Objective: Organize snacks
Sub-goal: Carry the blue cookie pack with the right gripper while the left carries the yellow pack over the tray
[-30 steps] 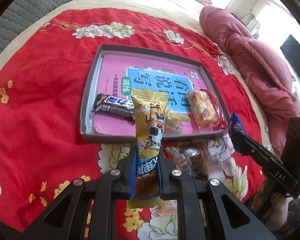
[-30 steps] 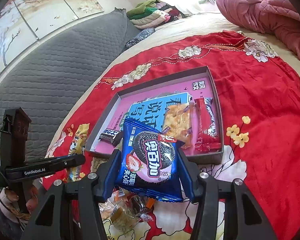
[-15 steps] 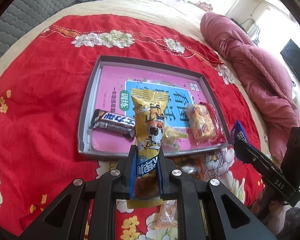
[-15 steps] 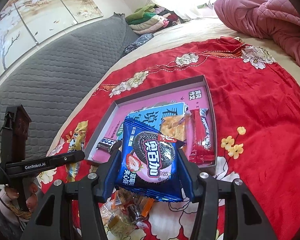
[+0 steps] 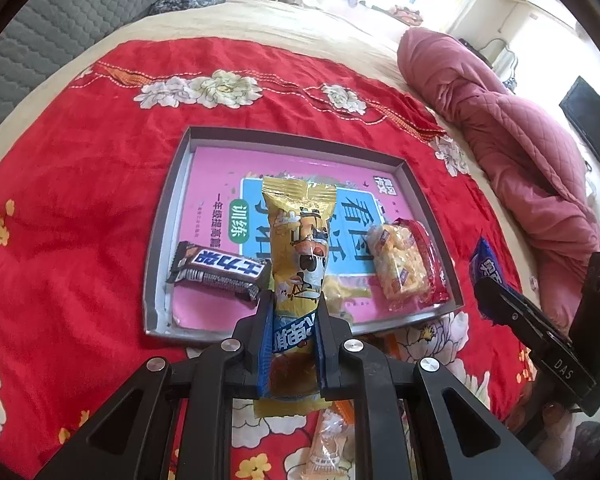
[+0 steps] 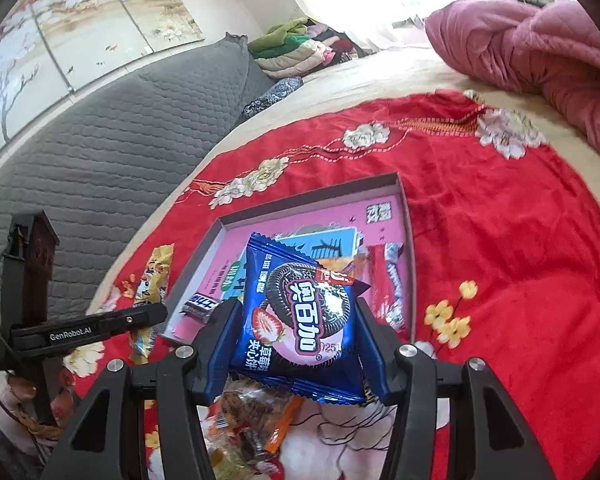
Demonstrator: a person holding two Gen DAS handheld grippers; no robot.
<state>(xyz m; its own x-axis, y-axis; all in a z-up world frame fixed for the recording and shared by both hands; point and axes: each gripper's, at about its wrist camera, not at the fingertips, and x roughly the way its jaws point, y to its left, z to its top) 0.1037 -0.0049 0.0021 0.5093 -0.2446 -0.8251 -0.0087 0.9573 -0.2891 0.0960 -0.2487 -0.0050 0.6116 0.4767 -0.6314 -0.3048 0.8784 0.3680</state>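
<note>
Left gripper (image 5: 292, 320) clamps yellow pack (image 5: 298, 248), right gripper (image 6: 296, 332) clamps Oreo pack (image 6: 300, 312). Risk: both drop into tray (image 5: 168, 216) together, colliding or burying the bar (image 5: 220, 270).

My left hand-held gripper (image 5: 292, 320) is matt black plastic with bright metal screw heads, clamped on a glossy yellow foil snack wrapper (image 5: 298, 248). My right hand-held gripper (image 6: 296, 344) pinches a shiny blue film cookie packet (image 6: 300, 312) (it crinkles and catches the light). The red bedspread (image 5: 80, 208) looks like soft, plush cloth with embroidered flowers. The grey tray (image 5: 168, 216) seems matt cardboard, lined with a smooth pink printed sheet. The headboard (image 6: 112, 152) is quilted grey fabric.
</note>
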